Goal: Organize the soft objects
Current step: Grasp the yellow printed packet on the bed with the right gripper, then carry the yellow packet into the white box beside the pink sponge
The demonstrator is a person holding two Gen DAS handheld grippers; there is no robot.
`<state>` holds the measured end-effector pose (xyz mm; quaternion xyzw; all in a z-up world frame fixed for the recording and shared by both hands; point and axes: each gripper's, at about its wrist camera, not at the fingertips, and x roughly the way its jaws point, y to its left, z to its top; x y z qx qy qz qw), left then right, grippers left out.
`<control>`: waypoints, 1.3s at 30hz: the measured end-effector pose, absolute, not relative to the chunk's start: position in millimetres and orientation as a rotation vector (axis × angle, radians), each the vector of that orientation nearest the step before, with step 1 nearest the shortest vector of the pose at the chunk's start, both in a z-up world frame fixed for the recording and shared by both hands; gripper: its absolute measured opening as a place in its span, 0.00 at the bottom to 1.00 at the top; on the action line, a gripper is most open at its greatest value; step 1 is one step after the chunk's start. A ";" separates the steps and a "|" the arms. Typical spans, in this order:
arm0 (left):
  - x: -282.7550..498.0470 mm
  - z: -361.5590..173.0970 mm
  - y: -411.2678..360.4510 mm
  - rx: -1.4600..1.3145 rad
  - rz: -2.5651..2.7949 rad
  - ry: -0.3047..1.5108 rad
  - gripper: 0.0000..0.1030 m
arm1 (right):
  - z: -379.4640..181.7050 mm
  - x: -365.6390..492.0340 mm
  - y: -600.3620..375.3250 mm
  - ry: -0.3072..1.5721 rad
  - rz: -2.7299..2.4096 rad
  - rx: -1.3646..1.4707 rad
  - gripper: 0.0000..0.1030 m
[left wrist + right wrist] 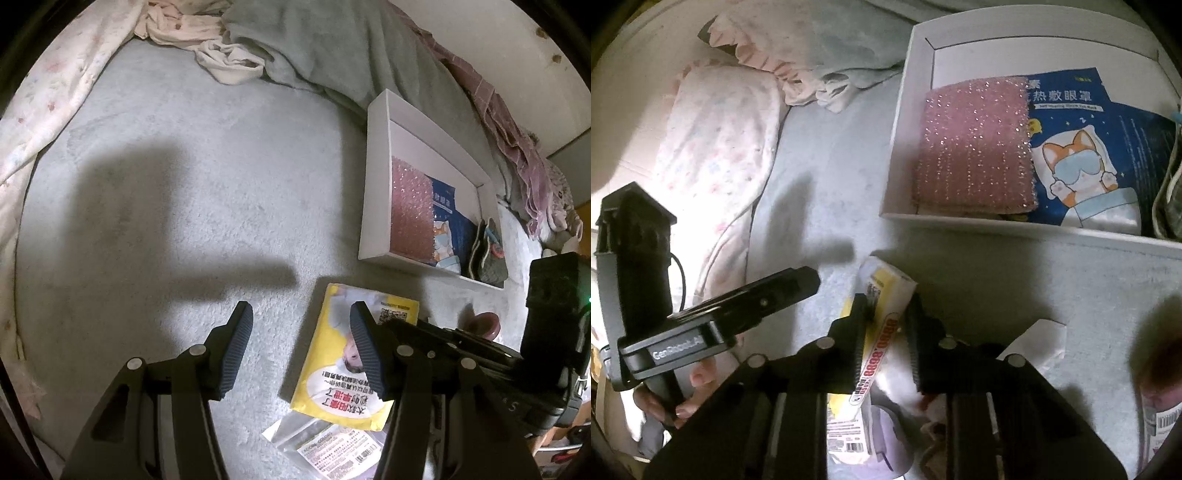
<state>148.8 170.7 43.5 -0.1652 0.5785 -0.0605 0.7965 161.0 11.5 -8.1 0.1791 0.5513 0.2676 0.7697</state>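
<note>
Yellow packet (882, 314) is sitting between the pads of the right gripper (886, 332), which is pinching it just above the pale grey bedspread (184, 184); the packet is buckling in the squeeze. Beside it, the left gripper (301, 347) is hovering with its tongs spread and nothing between them. A clear plastic pouch (332, 443) is lying under the packet's near end, waiting. Farther off, the white box (905, 110) is already holding a pink sparkly sponge (975, 147) and a blue eye-mask packet (1089, 158), so sorting looks partly done.
</note>
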 end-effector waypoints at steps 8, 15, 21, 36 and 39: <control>147.9 52.8 167.6 -0.368 -0.151 1.194 0.53 | 13.8 152.4 3.9 1.118 0.681 0.437 0.15; 148.6 59.2 153.9 -0.353 -0.199 1.179 0.53 | 33.3 146.8 -13.2 1.079 0.661 0.428 0.15; 150.1 60.7 141.6 -0.326 -0.214 1.183 0.53 | 38.8 148.8 -31.3 1.076 0.621 0.425 0.15; 156.5 62.8 110.9 -0.289 -0.281 1.173 0.53 | 55.9 150.3 -78.0 1.019 0.560 0.466 0.15; 158.2 65.0 102.1 -0.274 -0.301 1.143 0.53 | 55.6 153.0 -85.3 1.009 0.551 0.480 0.15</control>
